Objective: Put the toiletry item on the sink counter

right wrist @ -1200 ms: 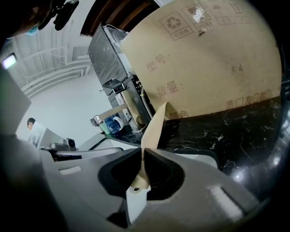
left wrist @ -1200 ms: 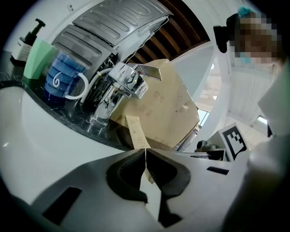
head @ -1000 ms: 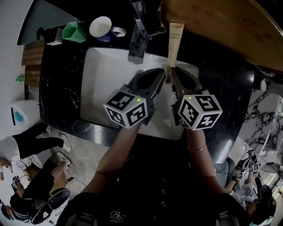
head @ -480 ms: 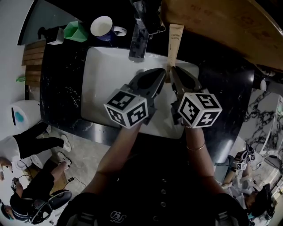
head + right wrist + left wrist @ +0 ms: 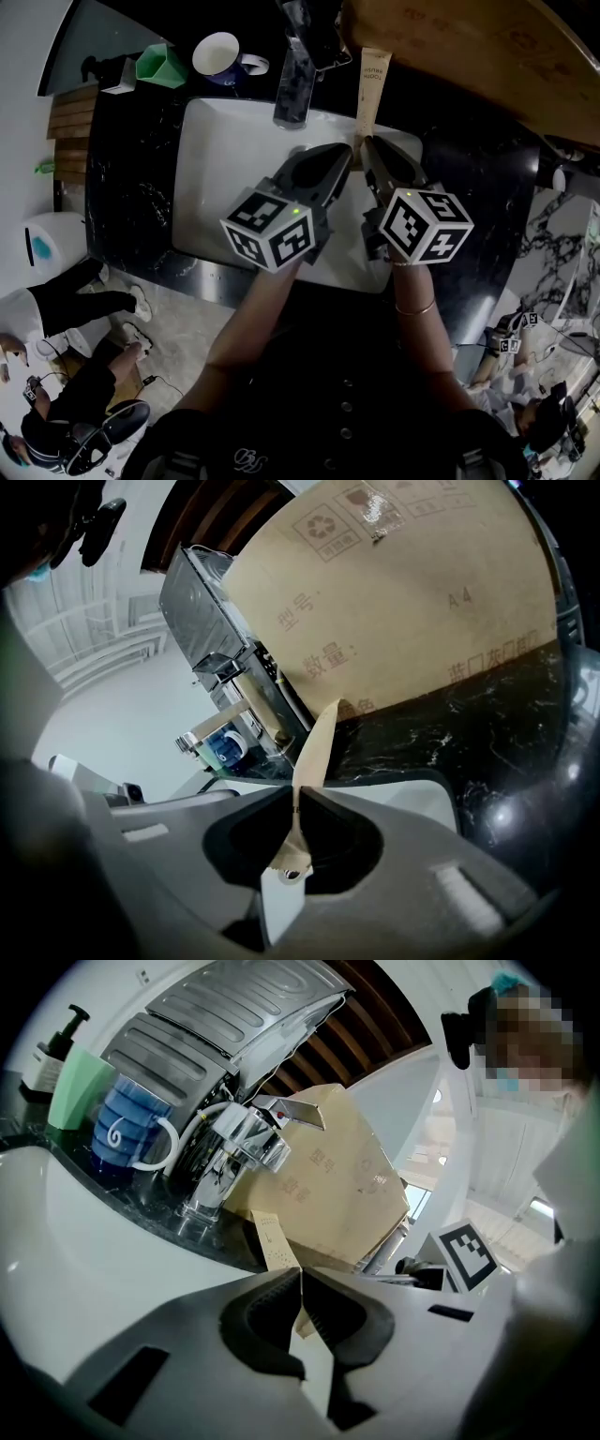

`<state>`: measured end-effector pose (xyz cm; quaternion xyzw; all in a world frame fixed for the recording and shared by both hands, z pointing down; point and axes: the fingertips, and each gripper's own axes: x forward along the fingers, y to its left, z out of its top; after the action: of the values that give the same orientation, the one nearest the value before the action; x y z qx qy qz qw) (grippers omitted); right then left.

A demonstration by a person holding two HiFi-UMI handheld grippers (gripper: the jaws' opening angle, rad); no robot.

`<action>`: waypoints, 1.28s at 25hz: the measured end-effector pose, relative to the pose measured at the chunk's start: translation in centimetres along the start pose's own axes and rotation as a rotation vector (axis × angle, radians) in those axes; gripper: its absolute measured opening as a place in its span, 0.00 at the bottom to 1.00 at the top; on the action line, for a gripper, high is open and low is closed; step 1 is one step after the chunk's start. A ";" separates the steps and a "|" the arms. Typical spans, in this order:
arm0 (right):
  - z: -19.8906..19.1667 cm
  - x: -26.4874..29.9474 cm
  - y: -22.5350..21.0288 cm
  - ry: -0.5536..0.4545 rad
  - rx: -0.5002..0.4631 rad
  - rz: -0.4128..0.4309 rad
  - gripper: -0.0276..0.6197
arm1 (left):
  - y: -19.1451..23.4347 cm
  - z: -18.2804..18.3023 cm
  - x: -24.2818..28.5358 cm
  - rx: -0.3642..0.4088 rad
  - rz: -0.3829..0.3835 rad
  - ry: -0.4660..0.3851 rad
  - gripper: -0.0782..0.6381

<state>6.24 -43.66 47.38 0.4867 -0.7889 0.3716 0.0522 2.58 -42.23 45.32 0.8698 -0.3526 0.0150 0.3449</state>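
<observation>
Above the white ceramic sink basin, the right gripper pinched a beige plastic tube that pointed straight ahead over the black marble counter; the left gripper sat just beside, closed and empty.

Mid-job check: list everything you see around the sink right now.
toiletry tube: one, beige, above the basin's back edge
sink basin: one, white, set in the counter
counter: one, black marbled, around the basin
faucet: one, chrome, behind the basin
mug: one, blue and white, back left
cup: one, green, left of the mug
cardboard box: one, brown, back right
left claw: one, grey, jaws together beside the tube
right claw: one, grey, shut on the tube
</observation>
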 end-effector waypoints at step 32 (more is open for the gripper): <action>0.9 -0.9 1.9 -0.032 -0.043 0.011 0.26 | -1.3 1.2 -1.3 0.013 -0.026 -0.033 0.13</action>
<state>5.43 -43.08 45.34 0.4870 -0.8001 0.3471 0.0477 2.16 -41.55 43.32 0.8765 -0.3468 -0.0014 0.3338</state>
